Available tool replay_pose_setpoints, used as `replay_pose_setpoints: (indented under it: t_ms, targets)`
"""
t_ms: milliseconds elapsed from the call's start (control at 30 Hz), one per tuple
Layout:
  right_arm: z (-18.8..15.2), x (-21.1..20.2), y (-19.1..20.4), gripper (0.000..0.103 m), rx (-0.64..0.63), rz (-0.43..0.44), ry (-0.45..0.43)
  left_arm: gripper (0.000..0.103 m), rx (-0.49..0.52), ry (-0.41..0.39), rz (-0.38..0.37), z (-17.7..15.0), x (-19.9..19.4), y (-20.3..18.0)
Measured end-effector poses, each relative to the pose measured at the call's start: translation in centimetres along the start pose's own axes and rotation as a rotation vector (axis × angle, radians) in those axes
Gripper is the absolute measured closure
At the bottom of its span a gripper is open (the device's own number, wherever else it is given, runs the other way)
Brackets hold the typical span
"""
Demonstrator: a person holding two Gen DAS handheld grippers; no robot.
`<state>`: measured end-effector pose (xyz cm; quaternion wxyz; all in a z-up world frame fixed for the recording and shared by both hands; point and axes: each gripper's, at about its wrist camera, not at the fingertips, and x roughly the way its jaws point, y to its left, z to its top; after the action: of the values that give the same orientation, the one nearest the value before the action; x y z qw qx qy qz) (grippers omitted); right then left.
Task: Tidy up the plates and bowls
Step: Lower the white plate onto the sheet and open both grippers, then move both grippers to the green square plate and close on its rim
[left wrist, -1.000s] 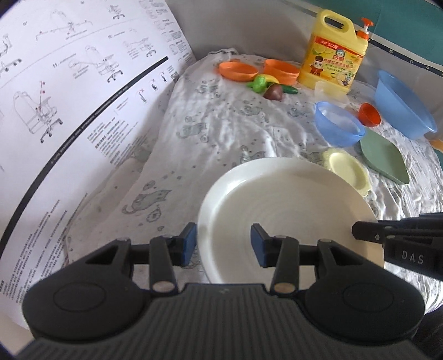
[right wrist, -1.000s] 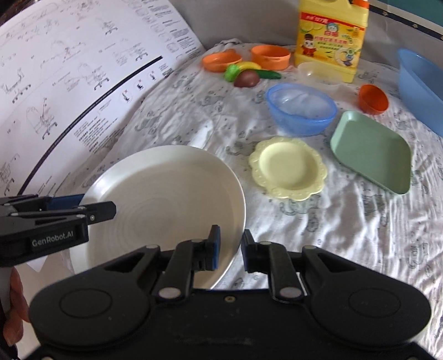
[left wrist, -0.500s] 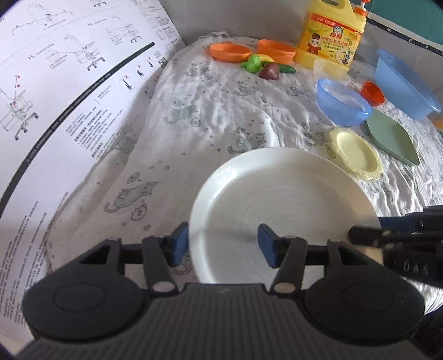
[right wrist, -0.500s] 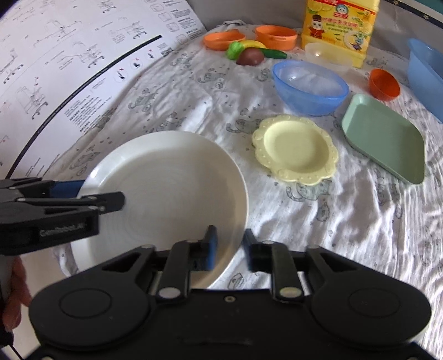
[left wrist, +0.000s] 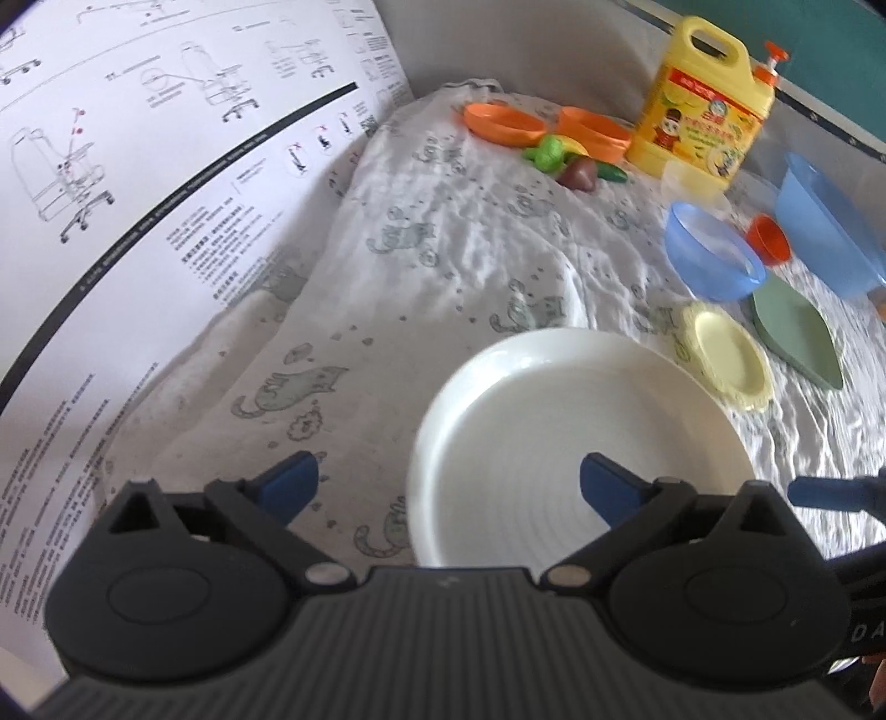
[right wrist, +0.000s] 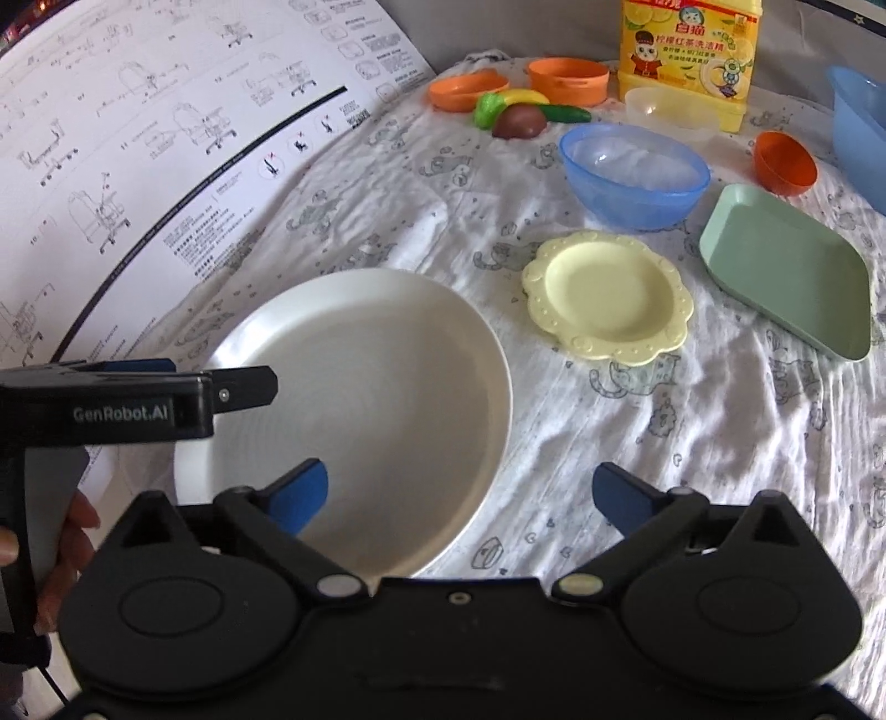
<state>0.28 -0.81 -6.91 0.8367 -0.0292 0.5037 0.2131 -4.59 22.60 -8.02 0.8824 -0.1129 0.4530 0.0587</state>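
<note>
A large white plate (left wrist: 581, 421) (right wrist: 376, 376) lies flat on the printed cloth. My left gripper (left wrist: 448, 487) is open, its jaws still opening. The plate's left rim sits between them, untouched by the pads. My right gripper (right wrist: 459, 495) is open too, jaws opening, astride the plate's near right rim without pressing it. A small yellow scalloped plate (right wrist: 609, 293), a green square plate (right wrist: 786, 271) and a blue bowl (right wrist: 631, 177) sit to the right of the white plate.
A small orange bowl (right wrist: 786, 163) and a big blue basin (right wrist: 858, 122) stand at the far right. Two orange dishes (right wrist: 468, 91), toy vegetables (right wrist: 518, 122), a clear tub (right wrist: 670, 108) and a yellow detergent bottle (right wrist: 686, 50) line the back. A printed instruction sheet (left wrist: 138, 194) covers the left.
Both grippers' jaws have spread from a narrow gap at the plate's rim to wide apart. The white plate has stayed in about the same place on the cloth.
</note>
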Motion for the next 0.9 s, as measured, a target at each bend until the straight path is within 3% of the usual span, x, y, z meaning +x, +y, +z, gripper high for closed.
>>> replay_pose_setpoints:
  t_ms: [367, 633, 900]
  targets:
    - [0.0, -2.9, -3.7, 0.0, 0.1, 0.005, -0.077, 0.0, 0.047, -0.088, -0.025, 1.9, -2.1, -2.8]
    - [-0.9, -4.9, -9.3, 0.0, 0.265, -0.061, -0.139, 0.0, 0.139, -0.131, -0.09, 3.9, -2.7, -8.8]
    - [-1.4, -6.8, -17.8, 0.003, 0.478, -0.153, -0.22, 0.0, 0.268, -0.123, -0.154, 4.4, -1.0, -16.0]
